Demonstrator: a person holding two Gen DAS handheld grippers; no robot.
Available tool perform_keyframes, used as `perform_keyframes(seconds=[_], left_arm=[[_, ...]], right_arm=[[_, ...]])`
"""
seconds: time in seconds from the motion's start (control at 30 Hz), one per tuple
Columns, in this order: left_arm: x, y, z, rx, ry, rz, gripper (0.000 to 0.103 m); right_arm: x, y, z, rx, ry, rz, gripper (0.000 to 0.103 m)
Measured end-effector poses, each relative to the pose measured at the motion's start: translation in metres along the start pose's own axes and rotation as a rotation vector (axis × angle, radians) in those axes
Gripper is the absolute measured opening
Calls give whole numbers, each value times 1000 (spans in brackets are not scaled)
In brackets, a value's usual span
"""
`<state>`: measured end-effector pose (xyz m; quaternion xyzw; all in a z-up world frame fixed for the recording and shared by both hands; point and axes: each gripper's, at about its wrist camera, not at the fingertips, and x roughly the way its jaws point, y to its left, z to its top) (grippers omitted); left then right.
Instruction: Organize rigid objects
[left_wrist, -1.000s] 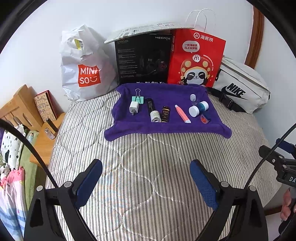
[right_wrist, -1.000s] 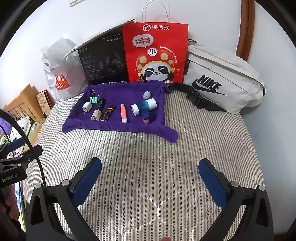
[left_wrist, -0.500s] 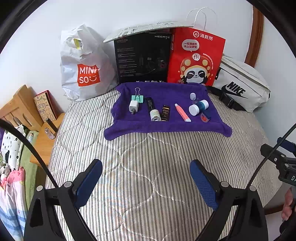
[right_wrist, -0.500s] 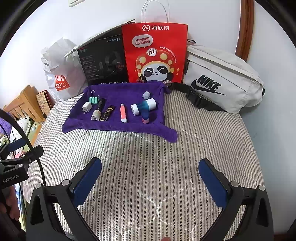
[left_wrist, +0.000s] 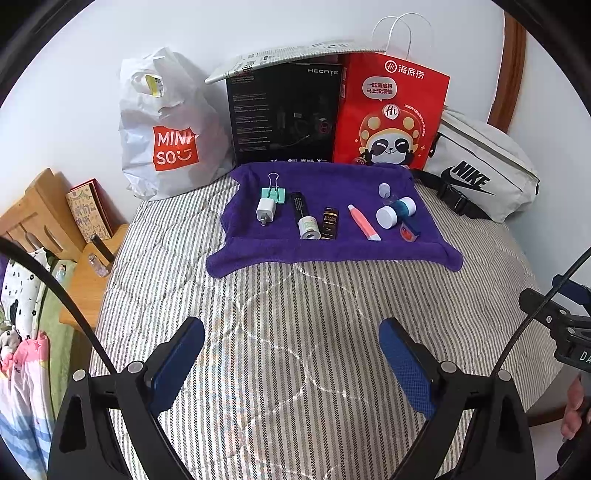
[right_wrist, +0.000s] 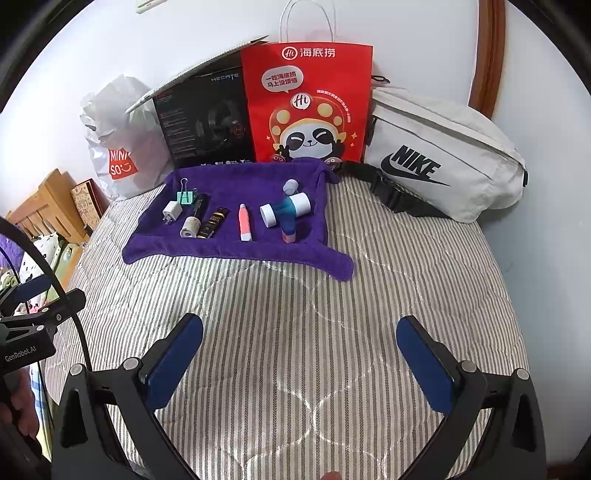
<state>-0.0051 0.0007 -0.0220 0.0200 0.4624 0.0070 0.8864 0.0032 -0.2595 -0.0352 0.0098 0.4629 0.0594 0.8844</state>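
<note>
Small items in a row on the purple towel (left_wrist: 332, 251), long axes pointing toward both grippers. Left gripper (left_wrist: 291, 354) and right gripper (right_wrist: 299, 354): spread, empty, well short of the towel; neither clearly nearer.

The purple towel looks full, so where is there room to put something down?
The striped bedcover between the purple towel's front edge and both open tongs is bare. So is the strip between the towel and the white Nike bag. The towel's middle row is crowded, from charger to blue bottle.
</note>
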Motion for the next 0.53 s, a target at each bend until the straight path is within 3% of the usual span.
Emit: perform_keyframes(seconds=[0.53], left_arm=[[4, 1, 3, 6, -6, -6, 99]], right_arm=[[3, 0, 0, -6, 8, -4, 103]])
